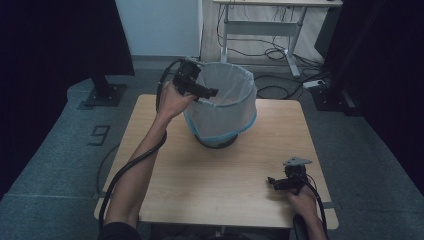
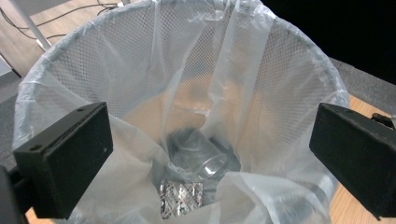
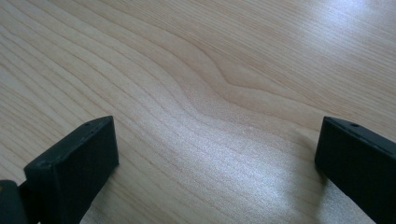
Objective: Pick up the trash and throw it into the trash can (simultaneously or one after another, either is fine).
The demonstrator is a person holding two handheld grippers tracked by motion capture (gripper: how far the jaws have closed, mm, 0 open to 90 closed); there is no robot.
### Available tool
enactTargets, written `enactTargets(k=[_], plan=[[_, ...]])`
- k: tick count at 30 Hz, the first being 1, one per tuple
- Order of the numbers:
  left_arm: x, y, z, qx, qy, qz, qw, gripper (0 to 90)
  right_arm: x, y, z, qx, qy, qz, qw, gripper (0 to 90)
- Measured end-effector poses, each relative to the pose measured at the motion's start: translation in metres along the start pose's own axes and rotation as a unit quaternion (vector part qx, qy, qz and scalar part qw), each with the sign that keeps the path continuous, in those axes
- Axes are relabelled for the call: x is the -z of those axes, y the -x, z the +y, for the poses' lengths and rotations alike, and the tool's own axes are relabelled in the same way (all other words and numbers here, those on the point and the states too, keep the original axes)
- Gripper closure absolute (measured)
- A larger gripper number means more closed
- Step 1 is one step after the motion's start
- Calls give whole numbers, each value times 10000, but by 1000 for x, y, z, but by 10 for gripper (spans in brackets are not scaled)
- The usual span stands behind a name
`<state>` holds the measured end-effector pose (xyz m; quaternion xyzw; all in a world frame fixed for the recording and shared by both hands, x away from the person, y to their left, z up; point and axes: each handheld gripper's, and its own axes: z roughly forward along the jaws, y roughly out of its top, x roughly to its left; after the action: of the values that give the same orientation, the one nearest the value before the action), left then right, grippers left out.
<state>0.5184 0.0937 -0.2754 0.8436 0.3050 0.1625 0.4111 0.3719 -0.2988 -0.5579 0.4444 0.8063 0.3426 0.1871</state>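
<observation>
Above the table [image 1: 165, 185], my left claw [image 1: 202, 93] hangs over the near-left rim of the lined bin [image 1: 242, 107] at the upper middle of the high view, its jaws spread as wide as they go with nothing between them. Seen along those jaws in the left gripper view, a clear plastic cup [image 2: 198, 156] lies on its side at the bottom of the bin's liner, and a silver pill blister pack [image 2: 181, 198] rests just below it in the frame, touching or nearly so. My right claw [image 1: 278, 183] sits low at the lower right of the high view, jaws apart and empty, close over bare wood.

By my reading, the clearing is close to finished: both pieces of rubbish are in the bin and the tabletop around it carries nothing else. What may be left is drawing my left hand back.

The liner's folds cover part of the bin floor, so anything beneath them is hidden. The cup's rim is blurred, and the blister pack's lower edge is cut off by the frame.
</observation>
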Motion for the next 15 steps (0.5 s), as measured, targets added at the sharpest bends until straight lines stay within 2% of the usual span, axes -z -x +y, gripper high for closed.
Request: enactTargets(k=[15], plan=[[27,-2,-19,-73,174,-60,9998,0,0,0,0,4,-1,-2,10000,0]])
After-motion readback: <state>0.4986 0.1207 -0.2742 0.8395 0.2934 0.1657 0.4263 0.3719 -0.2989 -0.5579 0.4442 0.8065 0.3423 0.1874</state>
